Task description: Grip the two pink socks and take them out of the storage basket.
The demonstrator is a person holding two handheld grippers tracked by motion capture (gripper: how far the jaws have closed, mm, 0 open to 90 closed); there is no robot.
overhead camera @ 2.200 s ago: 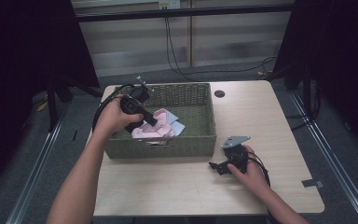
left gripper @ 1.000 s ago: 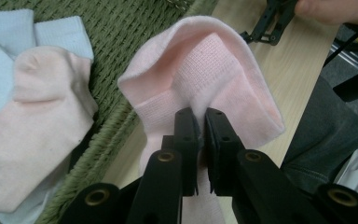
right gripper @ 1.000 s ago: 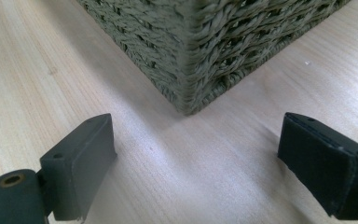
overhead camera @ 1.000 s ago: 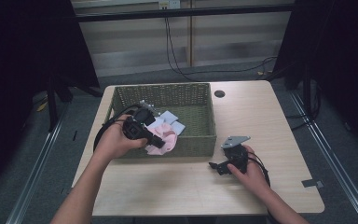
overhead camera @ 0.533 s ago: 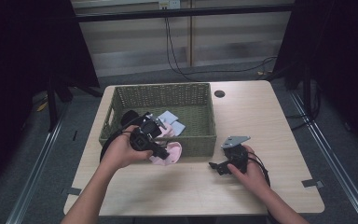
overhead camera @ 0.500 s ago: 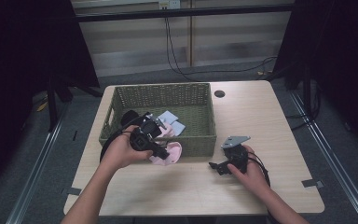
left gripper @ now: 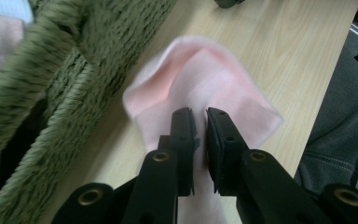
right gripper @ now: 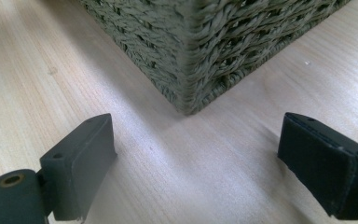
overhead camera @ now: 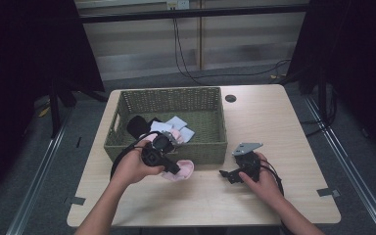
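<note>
Left gripper (overhead camera: 176, 170) pinches a pink cloth (overhead camera: 183, 170) on the table (overhead camera: 274, 122) near the basket (overhead camera: 210, 147), jaws just easing apart — right gripper (overhead camera: 227, 175) rests, jaws spread.

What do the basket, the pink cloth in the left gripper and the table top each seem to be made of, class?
Basket: woven olive fibre, probably rope or seagrass; twisted strands show.
Pink cloth: soft, fleecy fabric, matt, fuzzy edges; gripped by the left gripper.
Table: pale wood-look top, likely laminate; fine grain lines, slight sheen.
</note>
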